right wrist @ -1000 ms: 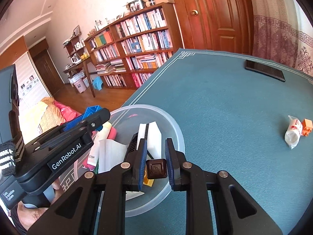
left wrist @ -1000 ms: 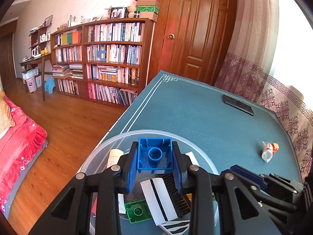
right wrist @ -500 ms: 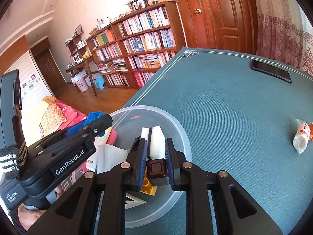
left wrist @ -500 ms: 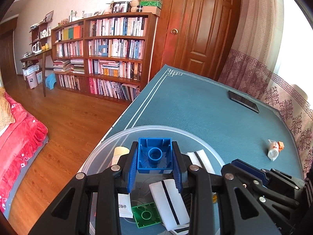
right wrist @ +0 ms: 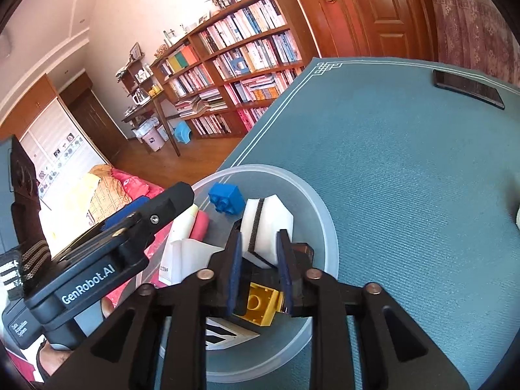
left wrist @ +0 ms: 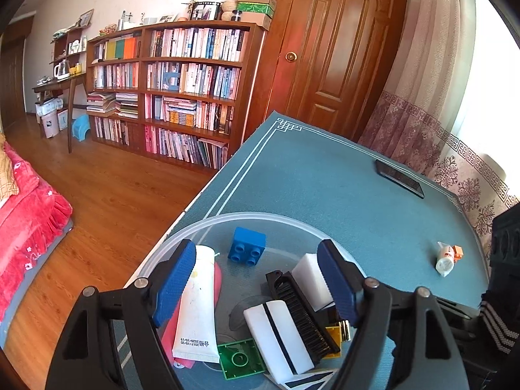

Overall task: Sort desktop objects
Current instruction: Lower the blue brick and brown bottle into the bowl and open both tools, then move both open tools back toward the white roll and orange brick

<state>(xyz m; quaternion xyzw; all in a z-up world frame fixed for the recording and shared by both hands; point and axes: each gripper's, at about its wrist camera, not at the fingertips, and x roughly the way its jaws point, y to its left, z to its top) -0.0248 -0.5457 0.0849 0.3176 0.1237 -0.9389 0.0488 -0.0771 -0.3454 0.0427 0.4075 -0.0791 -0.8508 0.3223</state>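
Note:
A clear plastic bowl [left wrist: 260, 216] [right wrist: 269, 169] stands at the near left corner of the blue table. A blue brick [left wrist: 247, 250] [right wrist: 226, 199] lies studs-up inside it near the far rim. My left gripper [left wrist: 256, 279] hovers over the bowl, open wide and holding nothing. My right gripper [right wrist: 260, 269] is open over the bowl's right side. A small brown block [right wrist: 304, 250] lies just outside its right finger. Beneath the fingers are a yellow brick [right wrist: 260, 302] [left wrist: 338, 331] and a white sponge [right wrist: 269, 227].
The bowl also holds a white tube [left wrist: 198, 299], a green brick [left wrist: 240, 359] and a black brush [left wrist: 299, 312]. A dark phone [left wrist: 399, 178] [right wrist: 468, 87] lies at the far right. A small white bottle [left wrist: 443, 261] touches an orange brick [left wrist: 457, 252].
My left gripper opened and the blue brick dropped into the bowl. My right gripper moved over the bowl and let go of the brown block.

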